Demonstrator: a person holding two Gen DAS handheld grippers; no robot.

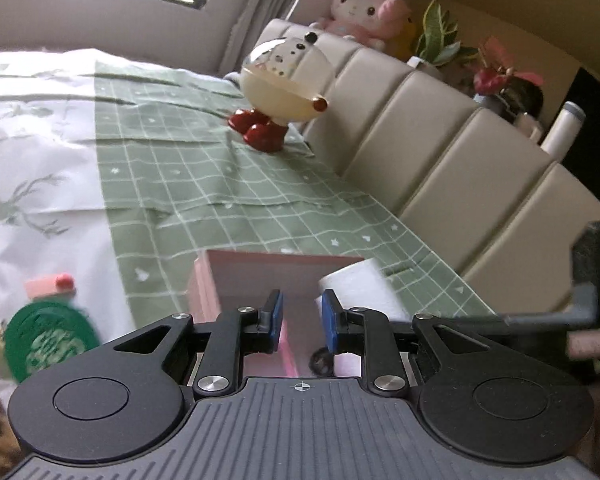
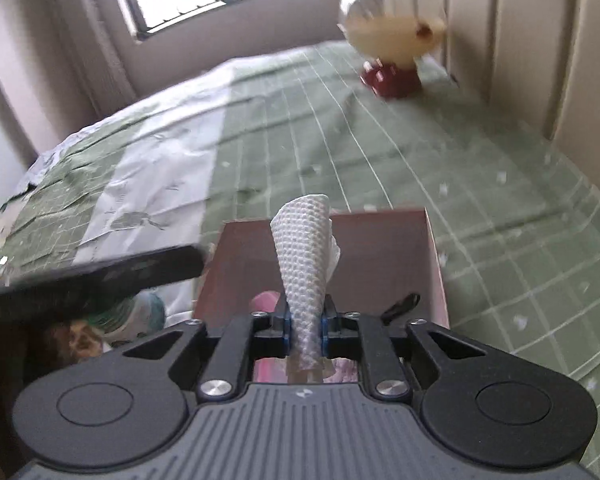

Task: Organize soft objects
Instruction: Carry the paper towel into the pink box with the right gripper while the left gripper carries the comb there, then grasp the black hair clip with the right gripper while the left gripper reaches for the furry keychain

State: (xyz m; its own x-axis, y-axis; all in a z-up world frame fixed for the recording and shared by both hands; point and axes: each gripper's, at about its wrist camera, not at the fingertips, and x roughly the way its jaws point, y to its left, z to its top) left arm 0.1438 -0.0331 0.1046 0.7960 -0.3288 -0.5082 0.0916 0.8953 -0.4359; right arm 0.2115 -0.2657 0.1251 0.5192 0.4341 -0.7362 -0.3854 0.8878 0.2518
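A pink open box (image 1: 236, 280) (image 2: 384, 248) sits on the green checked bedspread. My right gripper (image 2: 303, 324) is shut on a white waffle-textured cloth (image 2: 302, 248) and holds it upright over the box. That cloth shows as a white roll (image 1: 360, 284) in the left wrist view. My left gripper (image 1: 300, 320) is open and empty, just above the near side of the box. A pink soft item (image 2: 265, 302) and a black one (image 2: 402, 304) lie inside the box.
A cream round toy with red feet (image 1: 280, 92) (image 2: 392, 40) stands by the padded headboard (image 1: 440, 148). A pink plush bunny (image 1: 364, 10) and plants sit behind the headboard. A green round item (image 1: 48, 338) lies left of the box.
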